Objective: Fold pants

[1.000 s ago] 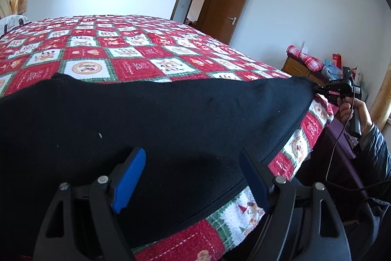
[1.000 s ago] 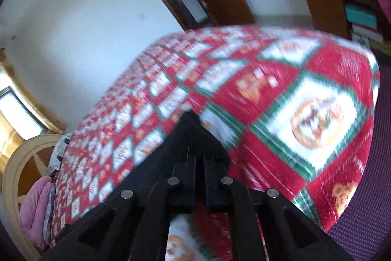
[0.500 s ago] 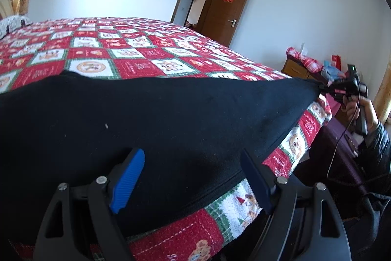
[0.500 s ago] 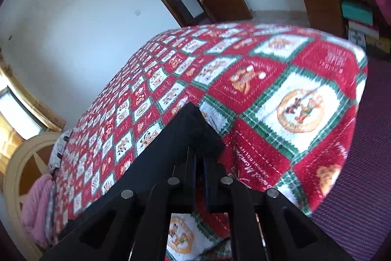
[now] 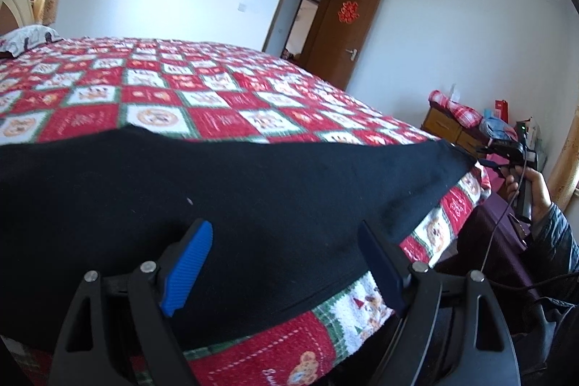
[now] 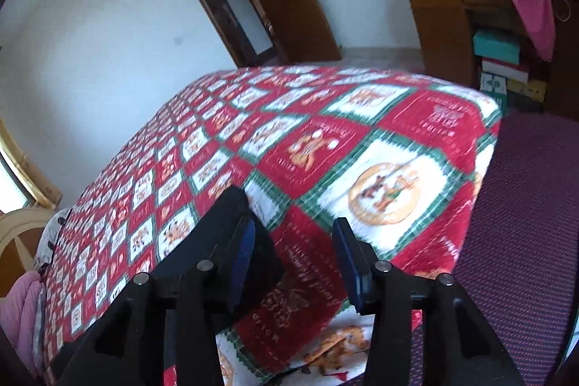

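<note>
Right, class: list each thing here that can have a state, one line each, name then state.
Black pants: spread flat on the bed.
Left claw: open, over the pants, gripping nothing.
Right claw: opening, pants corner beside its left pad, not pinched.
Door: open.
Quilt: spread across the bed.

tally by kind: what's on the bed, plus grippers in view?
Black pants: 1
Red patterned bedspread: 1
Pillow: 1
Grippers: 2, left gripper open over the pants, right gripper opening, pants corner beside its left pad
Total: 5
</note>
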`<state>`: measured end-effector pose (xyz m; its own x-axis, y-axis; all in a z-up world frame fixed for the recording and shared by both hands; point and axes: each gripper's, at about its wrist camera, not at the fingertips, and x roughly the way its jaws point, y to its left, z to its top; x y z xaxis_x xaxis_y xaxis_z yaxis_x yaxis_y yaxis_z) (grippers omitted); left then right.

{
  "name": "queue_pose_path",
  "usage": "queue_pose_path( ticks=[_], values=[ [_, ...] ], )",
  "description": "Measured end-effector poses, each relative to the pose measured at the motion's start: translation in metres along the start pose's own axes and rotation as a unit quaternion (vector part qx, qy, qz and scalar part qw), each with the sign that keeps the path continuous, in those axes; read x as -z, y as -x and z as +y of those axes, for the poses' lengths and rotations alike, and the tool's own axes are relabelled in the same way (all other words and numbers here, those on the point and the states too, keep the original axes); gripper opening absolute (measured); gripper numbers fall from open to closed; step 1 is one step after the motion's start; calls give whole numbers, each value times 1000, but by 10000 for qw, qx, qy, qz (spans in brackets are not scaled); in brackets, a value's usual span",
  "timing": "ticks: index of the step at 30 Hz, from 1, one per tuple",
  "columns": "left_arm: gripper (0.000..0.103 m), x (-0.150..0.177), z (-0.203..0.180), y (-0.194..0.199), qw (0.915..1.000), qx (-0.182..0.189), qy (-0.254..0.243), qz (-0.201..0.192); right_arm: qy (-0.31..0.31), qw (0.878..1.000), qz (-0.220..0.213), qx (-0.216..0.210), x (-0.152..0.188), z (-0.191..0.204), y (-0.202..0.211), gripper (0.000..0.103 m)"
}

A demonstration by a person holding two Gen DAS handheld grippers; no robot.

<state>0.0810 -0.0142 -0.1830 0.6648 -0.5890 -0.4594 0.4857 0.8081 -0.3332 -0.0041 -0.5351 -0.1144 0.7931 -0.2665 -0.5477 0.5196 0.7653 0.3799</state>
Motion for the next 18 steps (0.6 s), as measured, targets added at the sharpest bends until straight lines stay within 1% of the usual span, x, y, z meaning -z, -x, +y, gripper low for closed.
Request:
queue_pose_path(
  ticks=[3, 7, 8, 10, 14, 15, 17, 18],
  values=[
    [85, -1, 4, 0, 10000, -83, 49, -24, -32, 9999, -92, -53, -1, 1, 4, 47],
    [85, 1, 6, -4, 9999, -128, 106, 35, 374, 9987, 14, -349, -7, 22, -9, 47],
    [85, 2, 5, -4, 9998, -141, 88, 49, 572, 9972, 152, -452, -12, 31, -20, 47],
    [85, 3, 4, -5, 9998, -162, 40, 79, 763, 9957, 317, -412, -17, 42, -37, 47],
    [85, 6, 3, -7, 9997, -203, 18, 131, 1256, 9874, 905, -318, -28, 60, -82, 46],
    [85, 6, 5, -8, 9997, -207, 44, 142, 1349, 9845, 1074, -307, -30, 63, -93, 33],
    [85, 7, 7, -8, 9996, -204, 89, 156, 1388, 9822, 1215, -364, -30, 65, -102, 9],
    [85, 7, 8, -8, 9996, -194, 112, 159, 1450, 9813, 1225, -319, -31, 66, -104, 6]
  ],
)
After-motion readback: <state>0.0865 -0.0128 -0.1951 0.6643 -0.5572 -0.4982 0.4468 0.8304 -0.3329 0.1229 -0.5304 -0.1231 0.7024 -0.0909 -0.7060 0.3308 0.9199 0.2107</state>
